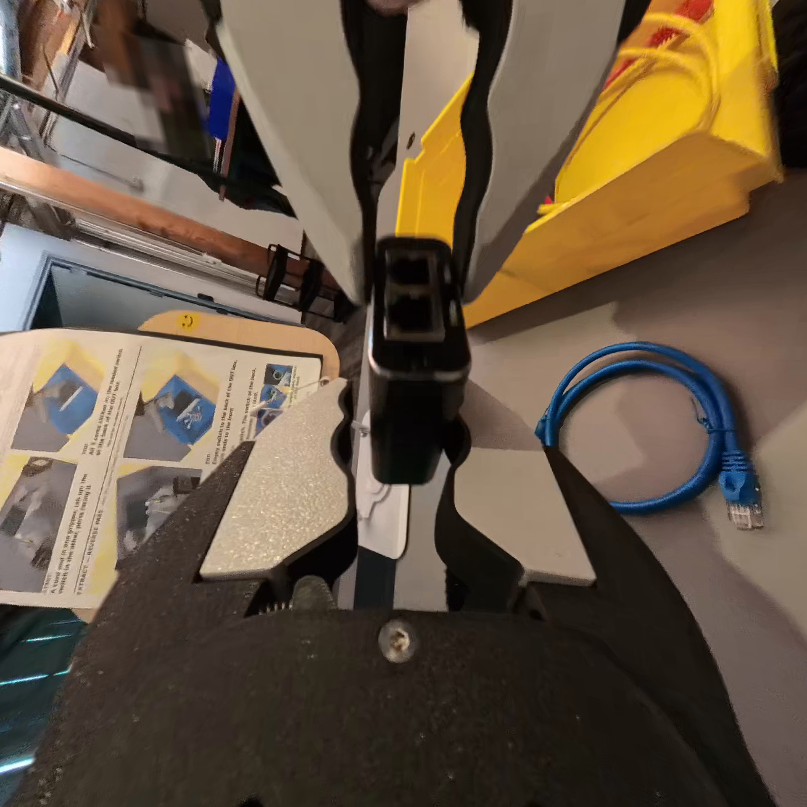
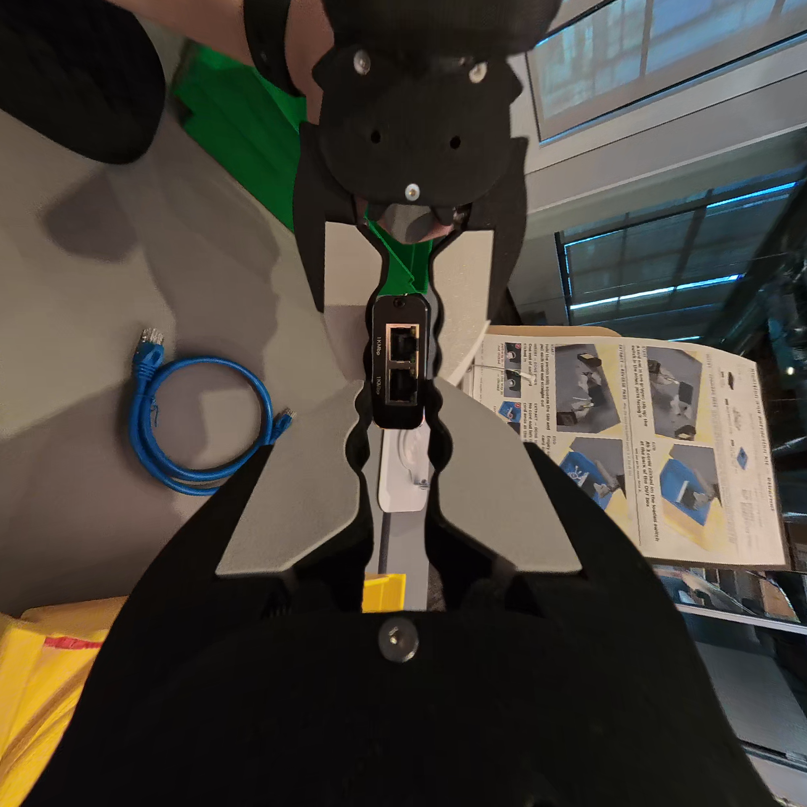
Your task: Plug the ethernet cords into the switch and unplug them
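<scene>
The two grippers are facing each other over the grey table [image 2: 87,305], and the black switch [image 2: 399,362] is sitting between them, lifted above the table edge. The right gripper [image 2: 399,393] is clamping the switch by its two long sides, and its black pads are pressing on the casing. The left gripper [image 1: 399,406] is standing around the same switch with its jaws apart: in the left wrist view a strip of background is showing between its left finger [image 1: 336,419] and the casing, so I am judging that it is not gripping.

Both ports on the face of the switch are looking empty in the right wrist view. The blue ethernet cord [image 2: 192,482] is lying coiled on the table, well apart from the switch, to the left in the right wrist view, and both its plugs are free. I am seeing only this one cord. A printed instruction sheet [image 2: 633,436] is lying on the other side, and a yellow bin [image 1: 655,174] is standing beyond the cord.

So nothing is plugged in now. What is remaining, in my judgement: one gripper steadying the switch, the other taking a plug, pushing it into a port, then pulling it out again
</scene>
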Motion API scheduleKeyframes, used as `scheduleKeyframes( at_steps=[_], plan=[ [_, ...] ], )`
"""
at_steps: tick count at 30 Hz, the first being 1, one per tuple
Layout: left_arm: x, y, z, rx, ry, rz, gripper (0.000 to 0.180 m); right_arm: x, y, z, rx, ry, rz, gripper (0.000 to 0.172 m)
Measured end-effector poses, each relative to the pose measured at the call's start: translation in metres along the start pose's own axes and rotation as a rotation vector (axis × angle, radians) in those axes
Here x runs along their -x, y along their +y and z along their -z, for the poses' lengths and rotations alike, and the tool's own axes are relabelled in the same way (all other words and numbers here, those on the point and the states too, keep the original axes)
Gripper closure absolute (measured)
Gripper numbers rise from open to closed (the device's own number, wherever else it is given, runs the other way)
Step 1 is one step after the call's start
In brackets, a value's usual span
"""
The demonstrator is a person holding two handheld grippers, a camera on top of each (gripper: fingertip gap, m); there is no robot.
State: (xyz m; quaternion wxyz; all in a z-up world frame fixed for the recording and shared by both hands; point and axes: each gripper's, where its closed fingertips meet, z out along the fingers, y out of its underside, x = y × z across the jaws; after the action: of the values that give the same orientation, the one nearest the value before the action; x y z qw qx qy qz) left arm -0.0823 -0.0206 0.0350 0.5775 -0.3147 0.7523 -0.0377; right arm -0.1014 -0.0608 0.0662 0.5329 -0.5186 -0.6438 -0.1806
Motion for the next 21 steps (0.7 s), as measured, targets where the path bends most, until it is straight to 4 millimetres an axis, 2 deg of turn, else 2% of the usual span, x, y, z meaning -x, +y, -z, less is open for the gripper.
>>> scheduleKeyframes(
  at_steps=[2,6,10,12,14,16,17,19,21],
  plan=[
    [-0.002,-0.002,0.001,-0.043,0.011,0.011,0.154,-0.001,-0.001,0.005,-0.019,-0.007,-0.020,0.148],
    [-0.001,-0.009,0.002,-0.069,0.022,0.034,0.154,-0.002,0.002,0.009,-0.037,-0.014,-0.071,0.148],
    [0.001,-0.011,0.001,-0.071,0.011,0.059,0.154,-0.006,-0.003,0.003,-0.063,0.042,-0.032,0.147],
    [0.002,-0.009,0.000,-0.049,0.005,0.059,0.154,-0.006,0.002,0.001,-0.037,0.033,-0.044,0.147],
    [0.006,-0.012,-0.002,-0.062,-0.045,0.063,0.153,-0.009,0.014,0.007,-0.003,0.013,-0.079,0.147],
    [0.016,-0.005,-0.001,-0.011,-0.100,0.083,0.139,-0.023,0.042,0.027,0.038,0.035,-0.185,0.147],
    [0.019,0.004,0.000,0.047,-0.093,0.107,0.137,-0.031,0.070,0.036,0.095,0.051,-0.261,0.147],
    [0.026,0.020,0.005,0.106,-0.088,0.159,0.144,-0.040,0.142,0.042,0.272,0.035,-0.367,0.147],
    [0.032,0.029,0.011,0.118,-0.096,0.186,0.148,-0.022,0.212,0.034,0.441,-0.125,-0.435,0.147]
  ],
)
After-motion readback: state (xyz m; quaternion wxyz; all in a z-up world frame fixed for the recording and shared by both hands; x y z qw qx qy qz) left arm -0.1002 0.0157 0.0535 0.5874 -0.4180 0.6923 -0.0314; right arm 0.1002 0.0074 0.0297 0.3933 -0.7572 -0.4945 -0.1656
